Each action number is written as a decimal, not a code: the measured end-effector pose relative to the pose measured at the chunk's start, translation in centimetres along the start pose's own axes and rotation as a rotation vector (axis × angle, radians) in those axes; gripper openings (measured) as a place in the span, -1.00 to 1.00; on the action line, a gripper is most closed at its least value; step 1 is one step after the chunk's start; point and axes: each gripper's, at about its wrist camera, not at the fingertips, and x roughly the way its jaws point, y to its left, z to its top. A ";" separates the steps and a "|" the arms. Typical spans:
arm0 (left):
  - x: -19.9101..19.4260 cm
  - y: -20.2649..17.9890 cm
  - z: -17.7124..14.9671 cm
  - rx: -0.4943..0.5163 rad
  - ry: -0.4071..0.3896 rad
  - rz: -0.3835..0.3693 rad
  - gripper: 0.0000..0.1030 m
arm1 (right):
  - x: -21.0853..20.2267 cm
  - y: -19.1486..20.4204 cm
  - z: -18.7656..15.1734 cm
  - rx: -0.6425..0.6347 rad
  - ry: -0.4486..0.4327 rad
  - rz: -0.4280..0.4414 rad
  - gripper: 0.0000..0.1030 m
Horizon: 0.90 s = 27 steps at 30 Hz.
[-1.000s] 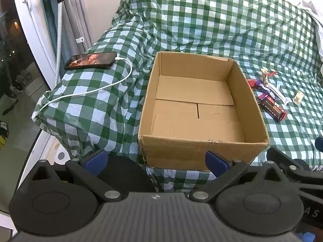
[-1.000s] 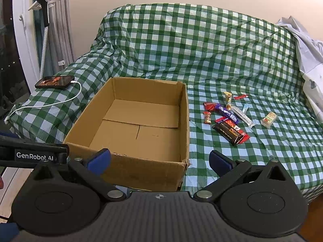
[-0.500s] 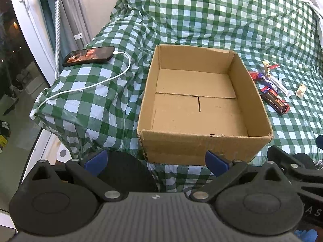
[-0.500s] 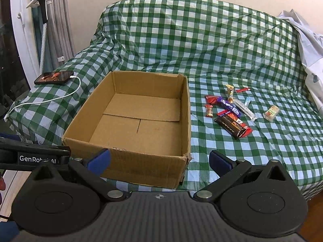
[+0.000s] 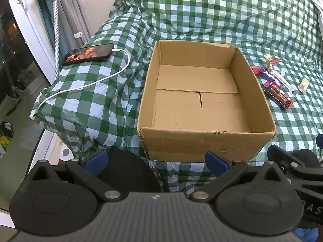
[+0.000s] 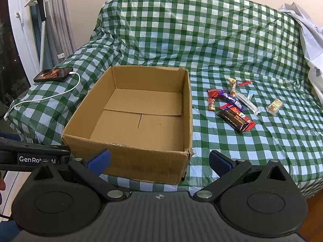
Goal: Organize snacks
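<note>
You have not started packing: the cardboard box sits empty near the front edge of the checked sofa, and all the snacks lie loose on the cover just beside the box's right wall, none inside. Your left gripper and right gripper are both spread wide and hold nothing, short of the sofa's front edge. Compared with a second ago, both views sit slightly higher and look further down into the box; nothing on the sofa has shifted.
</note>
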 end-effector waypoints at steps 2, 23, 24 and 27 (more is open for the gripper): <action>0.1 -0.2 0.0 0.006 0.006 0.002 0.99 | 0.2 -0.3 0.1 0.004 0.007 -0.004 0.99; 2.0 -5.3 3.7 0.082 0.076 -0.039 1.00 | 2.0 -10.9 0.9 0.254 -0.034 -0.165 0.99; 2.2 -5.8 4.1 0.086 0.081 -0.040 1.00 | 2.3 -12.3 0.9 0.277 -0.037 -0.188 0.99; 2.8 -7.5 5.4 0.103 0.090 -0.037 1.00 | 3.7 -16.6 0.5 0.316 -0.057 -0.219 0.99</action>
